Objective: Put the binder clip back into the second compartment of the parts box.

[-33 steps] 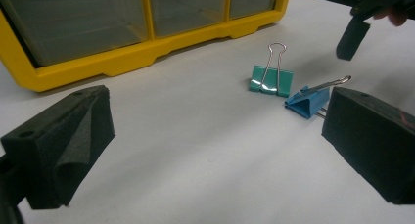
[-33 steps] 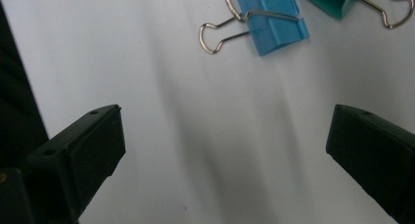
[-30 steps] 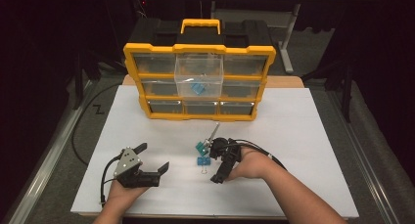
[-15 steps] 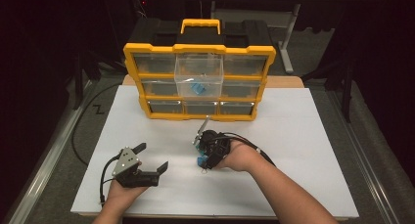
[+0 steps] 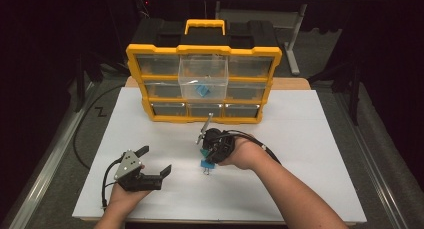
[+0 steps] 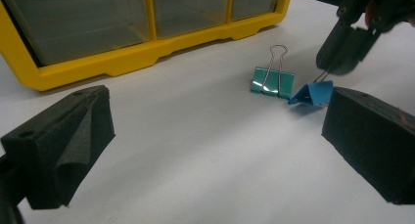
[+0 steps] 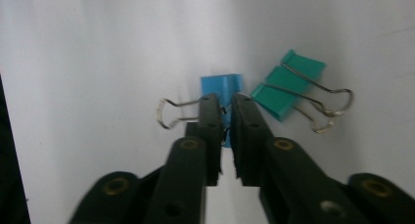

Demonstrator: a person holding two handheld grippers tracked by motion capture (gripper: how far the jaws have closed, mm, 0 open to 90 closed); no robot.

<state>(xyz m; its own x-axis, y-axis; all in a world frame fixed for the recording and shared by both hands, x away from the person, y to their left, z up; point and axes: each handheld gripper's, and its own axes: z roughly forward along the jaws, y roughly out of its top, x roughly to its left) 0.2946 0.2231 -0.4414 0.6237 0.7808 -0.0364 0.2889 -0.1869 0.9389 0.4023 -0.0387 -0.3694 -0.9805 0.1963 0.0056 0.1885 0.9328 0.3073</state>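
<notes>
My right gripper (image 7: 225,104) has just been closing and is now shut on a wire handle of the blue binder clip (image 7: 221,82). The clip's other wire handle sticks out to the left of the jaws. In the left gripper view the blue binder clip (image 6: 313,93) hangs tilted from the right gripper (image 6: 327,72), its lower edge at the white sheet. A green binder clip (image 6: 272,81) lies flat right beside it. In the high view the right gripper (image 5: 206,154) is over both clips, mid-table. My left gripper (image 5: 156,160) rests open at the front left, nothing between its jaws.
A yellow drawer organizer (image 5: 202,114) stands at the back of the white table sheet (image 5: 310,154). Its clear top-middle drawer (image 5: 202,76) is pulled out, with a blue item (image 5: 201,92) inside. Cables trail from both grippers.
My right gripper moved left over the two clips and its jaws went from wide open to shut on the blue clip's handle. The left gripper stayed put.
</notes>
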